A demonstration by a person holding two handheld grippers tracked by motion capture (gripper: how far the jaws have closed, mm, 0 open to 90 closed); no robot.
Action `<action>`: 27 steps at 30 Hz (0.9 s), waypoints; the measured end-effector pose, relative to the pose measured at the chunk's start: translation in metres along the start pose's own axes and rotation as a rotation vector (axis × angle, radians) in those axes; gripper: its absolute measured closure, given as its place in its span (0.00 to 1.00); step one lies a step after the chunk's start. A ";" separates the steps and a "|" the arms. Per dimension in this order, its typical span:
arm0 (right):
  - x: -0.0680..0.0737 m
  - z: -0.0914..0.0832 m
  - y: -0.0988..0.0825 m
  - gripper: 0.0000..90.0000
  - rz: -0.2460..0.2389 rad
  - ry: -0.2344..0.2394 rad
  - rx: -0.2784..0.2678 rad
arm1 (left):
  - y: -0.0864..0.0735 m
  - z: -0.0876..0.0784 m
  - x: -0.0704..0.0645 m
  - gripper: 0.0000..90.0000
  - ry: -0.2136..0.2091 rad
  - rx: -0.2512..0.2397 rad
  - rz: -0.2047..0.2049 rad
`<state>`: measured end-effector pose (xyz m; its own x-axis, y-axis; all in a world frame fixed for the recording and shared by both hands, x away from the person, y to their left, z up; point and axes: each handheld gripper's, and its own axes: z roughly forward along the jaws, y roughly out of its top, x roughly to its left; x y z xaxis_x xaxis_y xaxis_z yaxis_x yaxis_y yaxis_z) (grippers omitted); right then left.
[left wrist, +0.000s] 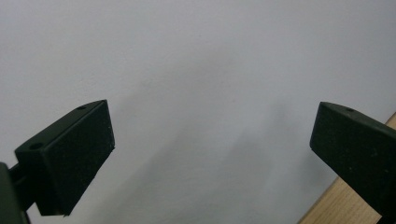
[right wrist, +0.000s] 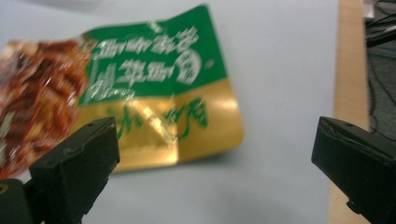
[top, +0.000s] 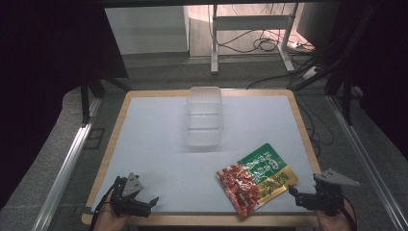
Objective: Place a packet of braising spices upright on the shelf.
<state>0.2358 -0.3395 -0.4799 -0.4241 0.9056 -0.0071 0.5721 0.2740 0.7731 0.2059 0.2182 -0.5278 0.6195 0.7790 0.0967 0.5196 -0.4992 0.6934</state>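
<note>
High view gave the full layout: clear plastic container (top: 204,117) at the far middle of the white mat (top: 159,144), snack packet (top: 255,180) lying flat near the front right, well apart from the container. Right gripper view was close on that packet (right wrist: 140,93): green and gold print, red contents at its left, blurred, plus the table's wooden edge (right wrist: 348,70). Left gripper view had bare mat (left wrist: 196,70) and a corner of wood.

Left gripper (top: 136,201) sat low at the front left edge, jaws wide apart, nothing between. Right gripper (top: 315,197) was held at the front right corner, just beside the packet, not touching, jaws spread wide and empty.
</note>
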 end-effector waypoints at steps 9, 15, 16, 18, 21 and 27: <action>-0.003 0.001 -0.011 0.00 0.012 0.047 -0.005 | 0.000 0.000 0.001 0.00 -0.002 -0.004 -0.007; -0.006 0.001 -0.013 0.00 0.018 0.046 -0.010 | 0.000 0.000 0.000 0.00 -0.001 -0.003 -0.005; -0.005 0.002 -0.014 0.00 0.017 0.046 -0.005 | 0.000 0.000 0.000 0.00 -0.001 -0.002 -0.005; -0.005 0.002 -0.014 0.00 0.016 0.044 -0.003 | 0.000 0.000 0.001 0.00 -0.001 -0.002 -0.005; -0.005 0.003 -0.014 0.00 0.010 0.043 -0.001 | 0.000 0.000 0.001 0.00 -0.002 -0.003 -0.007; -0.003 0.005 -0.013 0.00 -0.004 0.041 0.006 | 0.000 0.000 0.001 0.00 -0.005 -0.004 -0.007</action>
<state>0.2330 -0.3446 -0.4929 -0.4547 0.8905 0.0159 0.5747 0.2796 0.7691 0.2062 0.2191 -0.5277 0.6189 0.7805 0.0884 0.5214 -0.4924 0.6969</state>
